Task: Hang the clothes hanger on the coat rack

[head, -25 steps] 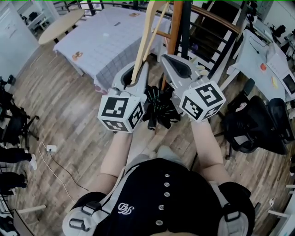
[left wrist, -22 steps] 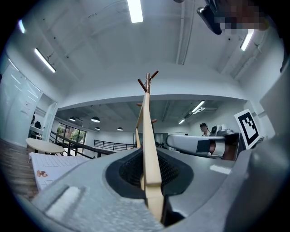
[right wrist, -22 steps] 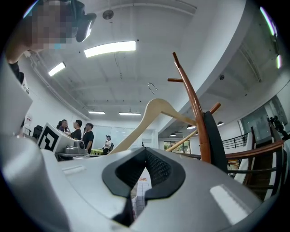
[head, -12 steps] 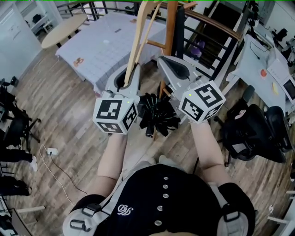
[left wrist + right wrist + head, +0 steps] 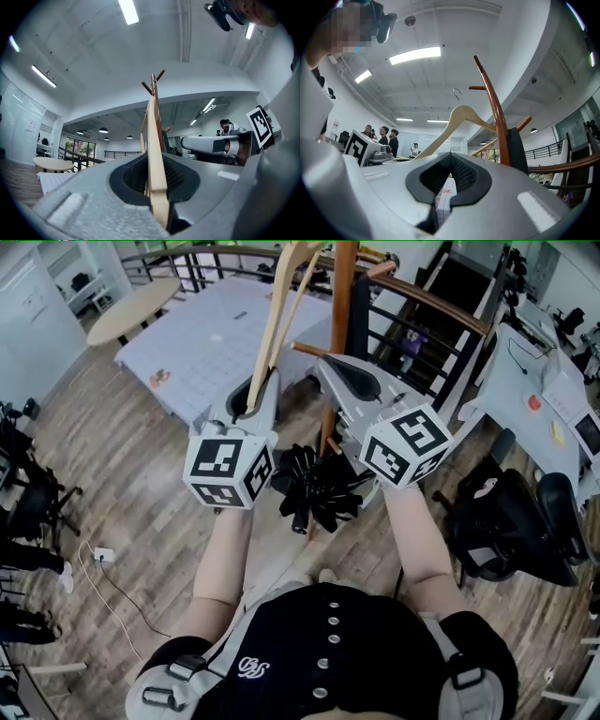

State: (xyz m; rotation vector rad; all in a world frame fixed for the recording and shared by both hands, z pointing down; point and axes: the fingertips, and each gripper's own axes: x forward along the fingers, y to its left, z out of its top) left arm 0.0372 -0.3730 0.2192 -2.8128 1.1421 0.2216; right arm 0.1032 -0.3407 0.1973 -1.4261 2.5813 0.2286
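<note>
Head view is showing a brown wooden coat rack [image 5: 339,324] standing upright, just beyond both claws. A pale wooden hanger [image 5: 278,329] is rising just left of the rack's pole. Its metal hook [image 5: 458,93] is hanging free in the air near the rack's upper pegs, resting on none of them. Left of the rack, the left claw [image 5: 255,407] is gripping the hanger's lower end. The right claw [image 5: 336,371], close in front of the pole, is holding nothing, its jaws standing a narrow slit apart.
</note>
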